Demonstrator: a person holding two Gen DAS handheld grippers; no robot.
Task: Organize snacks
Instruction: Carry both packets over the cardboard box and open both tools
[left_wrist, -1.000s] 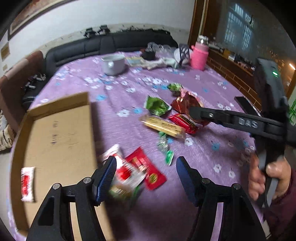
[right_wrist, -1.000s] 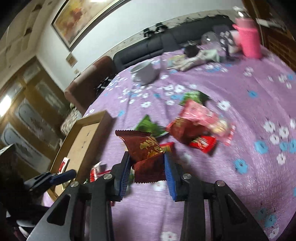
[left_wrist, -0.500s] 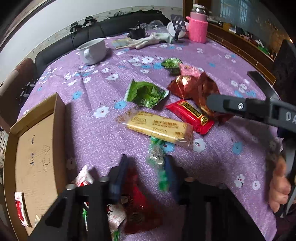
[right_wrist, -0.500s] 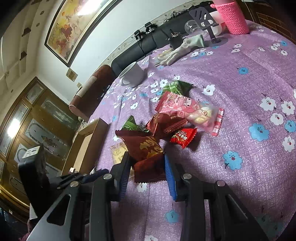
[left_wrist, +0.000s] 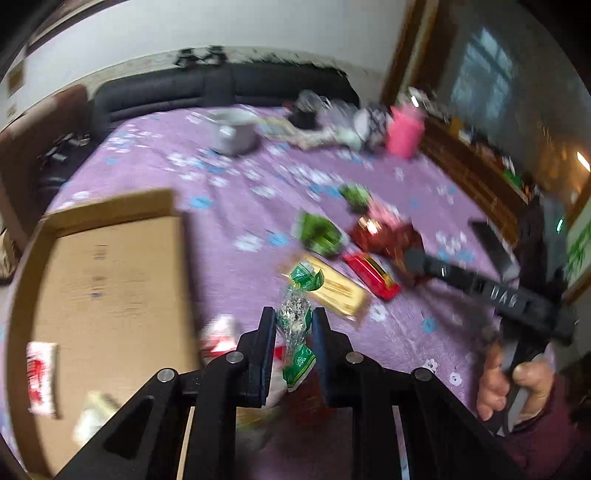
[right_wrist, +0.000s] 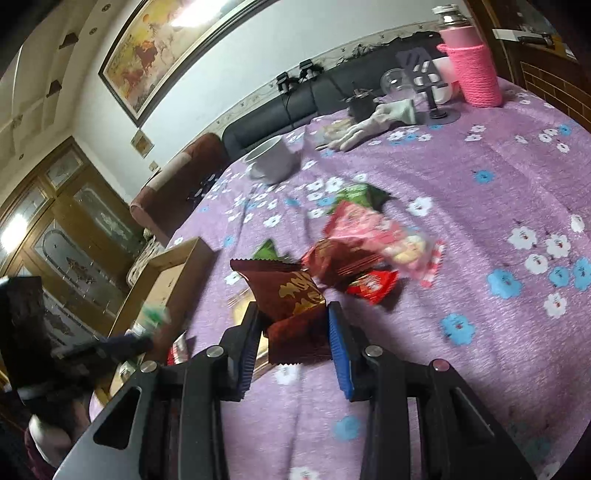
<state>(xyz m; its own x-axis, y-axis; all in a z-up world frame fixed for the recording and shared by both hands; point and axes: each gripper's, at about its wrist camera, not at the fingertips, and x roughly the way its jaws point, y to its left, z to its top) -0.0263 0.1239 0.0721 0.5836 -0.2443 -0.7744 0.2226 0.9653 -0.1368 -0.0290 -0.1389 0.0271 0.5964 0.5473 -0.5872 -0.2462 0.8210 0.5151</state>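
My left gripper (left_wrist: 294, 325) is shut on a small green and clear candy wrapper (left_wrist: 295, 321), lifted above the purple flowered tablecloth. A shallow cardboard box (left_wrist: 107, 280) lies to its left with a red and white packet (left_wrist: 41, 373) inside. My right gripper (right_wrist: 291, 317) is shut on a dark brown snack packet (right_wrist: 288, 291) held over the table. Loose snacks lie ahead: a yellow bar (left_wrist: 340, 291), a red bar (left_wrist: 371, 271), a green packet (left_wrist: 319, 234), a pink packet (right_wrist: 373, 229).
A white mug (right_wrist: 273, 158), a pink bottle (right_wrist: 474, 72), a white glove (right_wrist: 373, 122) and a phone stand (right_wrist: 430, 88) sit at the table's far side. A dark sofa (left_wrist: 221, 92) runs behind. A person's hand (left_wrist: 509, 380) holds the right gripper's handle.
My left gripper went down over the green candy wrapper, shut on it and lifted it. The right gripper keeps its brown packet and has hardly shifted.
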